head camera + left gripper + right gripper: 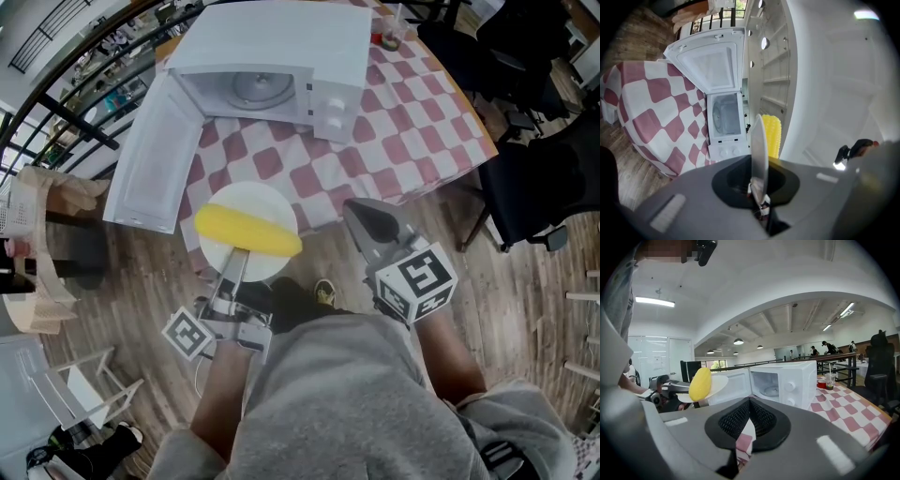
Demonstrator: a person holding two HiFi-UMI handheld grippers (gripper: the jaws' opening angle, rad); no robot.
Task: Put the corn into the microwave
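- Your left tongs (236, 267) clamp the white plate (251, 199) carrying the corn (246, 231), centre frame.
- Your right tongs (364, 220) are clenched, empty.
- The microwave (281, 47) stands open, upper frame.

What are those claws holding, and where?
The left gripper pinches the white plate by its near rim, corn on top. The right gripper holds nothing.

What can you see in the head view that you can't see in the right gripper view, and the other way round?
Only the head view shows the wooden floor and a shoe. Only the right gripper view shows ceiling lamps and people far away. Both show the open microwave, the corn lying on the white plate, and the checked tablecloth.
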